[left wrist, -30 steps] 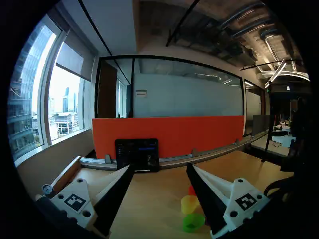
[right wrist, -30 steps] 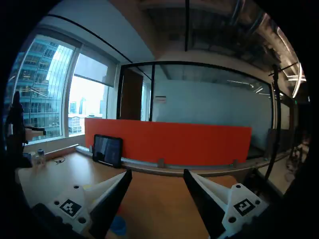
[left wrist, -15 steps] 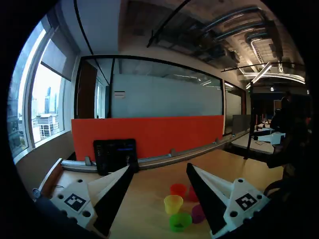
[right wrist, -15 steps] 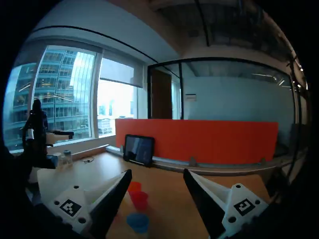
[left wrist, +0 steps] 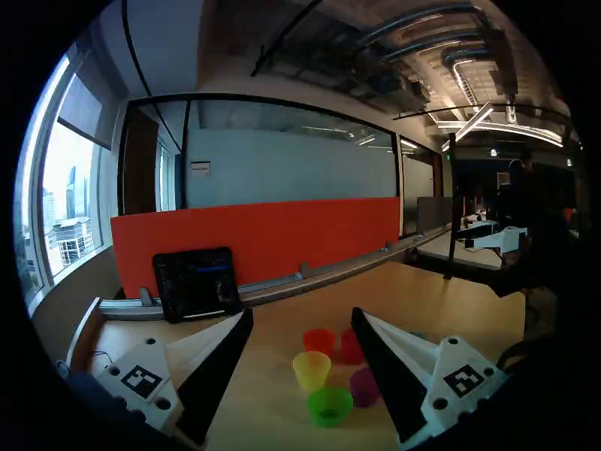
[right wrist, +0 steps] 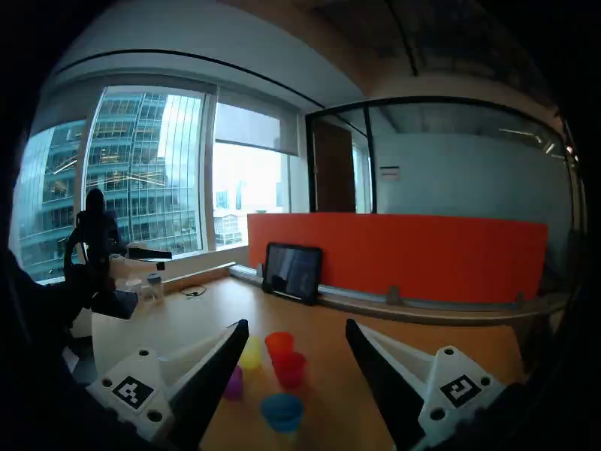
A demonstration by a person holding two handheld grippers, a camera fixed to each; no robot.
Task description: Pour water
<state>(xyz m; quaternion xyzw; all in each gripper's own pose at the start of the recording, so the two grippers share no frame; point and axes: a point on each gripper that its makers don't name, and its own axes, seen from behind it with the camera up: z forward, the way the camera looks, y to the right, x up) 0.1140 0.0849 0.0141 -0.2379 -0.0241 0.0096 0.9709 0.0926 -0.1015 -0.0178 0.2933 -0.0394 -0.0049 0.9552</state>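
- Counter (left wrist: 451, 301): light wood; it carries everything listed below.
- Orange partition (left wrist: 255, 233): runs along the counter's far edge and backs the work area.
- Tablet (left wrist: 197, 284): propped upright against the partition at the far edge, probably so you can see its screen while you work.
- Left hand-held gripper (left wrist: 300, 310): your fingers are spread wide and hold nothing. They are raised above the cups, framing them for an approach.
- Right hand-held gripper (right wrist: 296, 323): also spread wide and empty, aimed at the same cluster.
- Cups: grouped upright mid-counter toward the near edge, mouths up to receive water: green cup (left wrist: 329, 406), yellow cup (left wrist: 311, 370), purple cup (left wrist: 364, 385), orange-red cup (left wrist: 319, 340), red cup (left wrist: 349, 346), blue cup (right wrist: 282, 411).
- Small clear bottle (right wrist: 154, 287): capped, at the window-side edge, well apart from the cups. It is likely your water source and is not yet picked up.
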